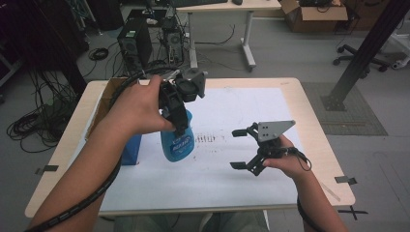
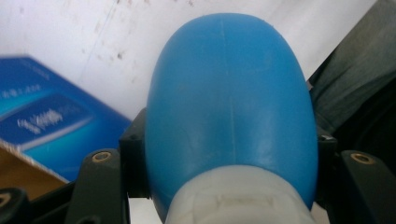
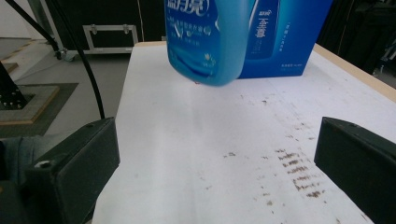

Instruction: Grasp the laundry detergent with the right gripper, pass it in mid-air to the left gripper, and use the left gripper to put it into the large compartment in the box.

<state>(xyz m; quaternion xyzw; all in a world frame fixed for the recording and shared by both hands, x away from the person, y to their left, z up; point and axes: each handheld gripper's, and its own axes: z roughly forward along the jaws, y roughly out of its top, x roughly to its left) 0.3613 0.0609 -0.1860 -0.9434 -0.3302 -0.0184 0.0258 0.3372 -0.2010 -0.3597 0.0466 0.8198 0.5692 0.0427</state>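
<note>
Clearly our left gripper [image 1: 180, 113] has its jaws pinched on the blue bottle [image 1: 177, 140], one jaw on each flank just below the white cap; in the left gripper view the bottle's rounded blue body [image 2: 229, 107] swells straight out from between the two black jaws, so its long axis runs in line with the gripper, cap toward us and base away. From the high view we hold it hanging base-down, and in the right gripper view its base [image 3: 205, 42] sits clear of the white sheet [image 3: 196, 140], with a sliver of shadow under it, so we judge it lifted rather than standing.

Taking the bottle as our landmark: the blue carton [image 1: 130, 149] stands just beside it on the left gripper's side, near the table's [image 1: 314, 121] left edge, and appears directly behind it in the right gripper view [image 3: 289, 37]. Our right gripper [image 1: 245, 150] lies well apart from the bottle on the other side, low over the sheet, its jaws spread wide with nothing between them and pointed toward the bottle. A patch of brown smudges [image 1: 205, 139] marks the sheet between bottle and right gripper.

So the bottle lies straight ahead of the open right jaws, upright, while the left hand [image 1: 138, 108] already carries it. Any handover or steadying, we judge, turns on closing that gap.
</note>
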